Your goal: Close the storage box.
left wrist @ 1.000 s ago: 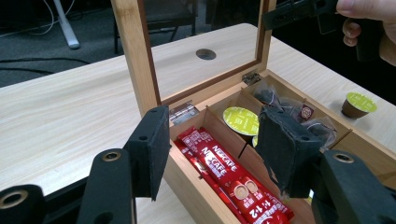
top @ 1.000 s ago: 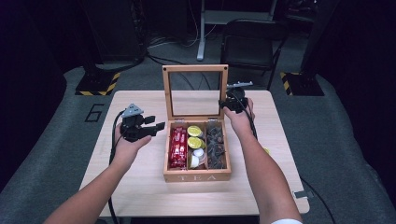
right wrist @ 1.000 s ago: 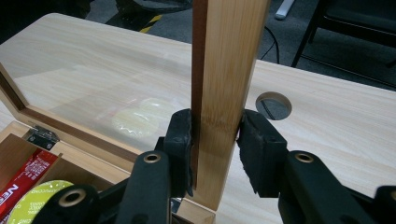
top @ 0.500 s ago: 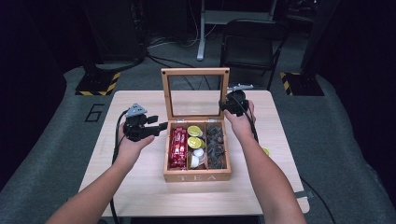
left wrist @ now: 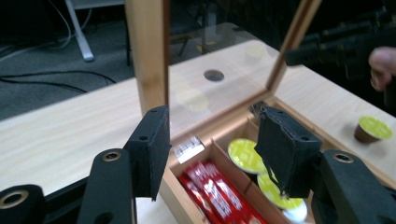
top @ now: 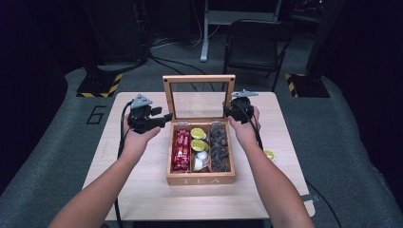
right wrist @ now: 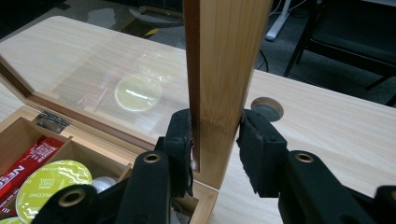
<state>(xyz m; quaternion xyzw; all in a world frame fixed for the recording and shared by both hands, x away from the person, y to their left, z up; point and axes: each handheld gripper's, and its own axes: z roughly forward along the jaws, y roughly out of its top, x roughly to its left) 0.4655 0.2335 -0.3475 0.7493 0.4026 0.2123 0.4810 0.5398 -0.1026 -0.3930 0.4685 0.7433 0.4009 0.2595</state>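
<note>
Now holding upright lid (top: pixel 198 78) of tea box (top: pixel 200 179) at table (top: pixel 142 199) centre, right gripper (right wrist: pixel 215 140) clamped on frame; left gripper (left wrist: pixel 212 154) released, empty. Better lowering lid slowly, without twisting hinges.

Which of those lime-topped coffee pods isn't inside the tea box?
The lone pod on the table, right of the tea box; the other green-lidded pods sit in its middle compartment.
</note>
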